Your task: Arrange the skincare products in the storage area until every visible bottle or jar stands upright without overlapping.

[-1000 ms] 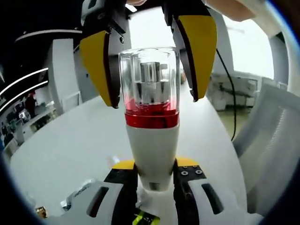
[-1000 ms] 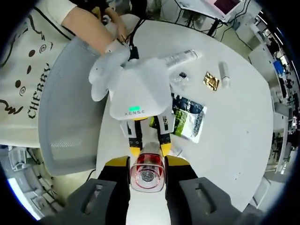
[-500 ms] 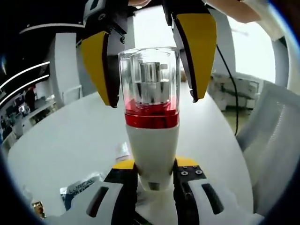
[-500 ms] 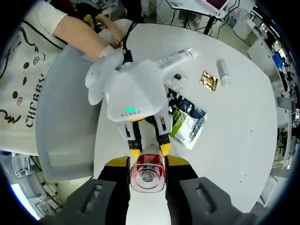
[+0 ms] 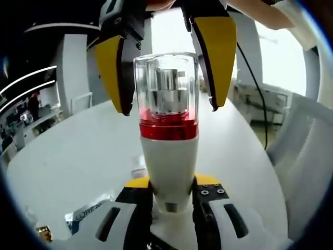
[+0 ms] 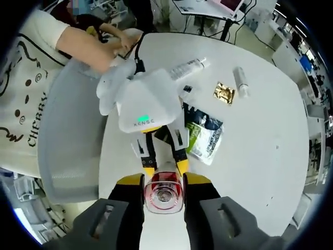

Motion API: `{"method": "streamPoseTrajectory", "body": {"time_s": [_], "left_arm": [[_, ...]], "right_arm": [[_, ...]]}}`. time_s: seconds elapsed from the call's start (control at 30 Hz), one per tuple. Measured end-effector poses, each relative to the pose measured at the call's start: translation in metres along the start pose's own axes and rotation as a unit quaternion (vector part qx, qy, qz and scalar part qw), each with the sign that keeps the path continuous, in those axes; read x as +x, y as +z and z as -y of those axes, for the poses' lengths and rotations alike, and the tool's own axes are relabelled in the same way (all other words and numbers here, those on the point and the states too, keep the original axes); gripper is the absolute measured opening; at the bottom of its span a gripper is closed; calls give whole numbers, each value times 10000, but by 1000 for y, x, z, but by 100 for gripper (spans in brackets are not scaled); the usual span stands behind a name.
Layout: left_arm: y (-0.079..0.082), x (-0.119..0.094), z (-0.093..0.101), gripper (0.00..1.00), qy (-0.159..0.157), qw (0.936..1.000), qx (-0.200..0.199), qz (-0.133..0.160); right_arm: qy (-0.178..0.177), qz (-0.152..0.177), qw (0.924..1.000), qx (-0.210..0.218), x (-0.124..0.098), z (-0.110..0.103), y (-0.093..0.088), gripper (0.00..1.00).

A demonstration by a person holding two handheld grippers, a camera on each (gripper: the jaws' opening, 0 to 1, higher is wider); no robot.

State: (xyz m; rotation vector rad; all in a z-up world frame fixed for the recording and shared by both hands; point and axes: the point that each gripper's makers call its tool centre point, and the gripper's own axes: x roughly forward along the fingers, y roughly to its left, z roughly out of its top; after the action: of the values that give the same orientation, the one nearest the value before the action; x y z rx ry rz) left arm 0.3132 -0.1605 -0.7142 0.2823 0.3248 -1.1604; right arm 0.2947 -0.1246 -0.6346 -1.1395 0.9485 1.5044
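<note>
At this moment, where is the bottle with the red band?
The bottle is held above the white table, its base clamped in the left tongs; the right tongs flank its clear cap.

The left gripper [image 5: 167, 195] has yellow pads on black jaws with screws and white shells. The person wears a cream shirt [image 6: 23, 99] with dark lettering.

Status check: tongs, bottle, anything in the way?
Left tongs shut on bottle base, held above table. Right tongs straddle its clear cap; contact unclear. Sachets and tubes lie below.
</note>
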Motion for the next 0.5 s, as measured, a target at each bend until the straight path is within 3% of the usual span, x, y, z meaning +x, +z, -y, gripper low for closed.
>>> {"method": "streamPoseTrajectory", "body": {"time_s": [0.27, 0.4, 0.5], "left_arm": [[-1, -1, -6, 27, -24, 10000, 5, 56], [-1, -1, -6, 27, -50, 9999, -41, 113], [-1, -1, -5, 27, -53, 9998, -70, 153]], "right_arm": [[-79, 48, 9998, -151, -1, 3, 2, 29], [-222, -28, 9997, -120, -6, 8, -8, 35], [-280, 279, 9992, 82, -11, 11, -11, 38]]}}
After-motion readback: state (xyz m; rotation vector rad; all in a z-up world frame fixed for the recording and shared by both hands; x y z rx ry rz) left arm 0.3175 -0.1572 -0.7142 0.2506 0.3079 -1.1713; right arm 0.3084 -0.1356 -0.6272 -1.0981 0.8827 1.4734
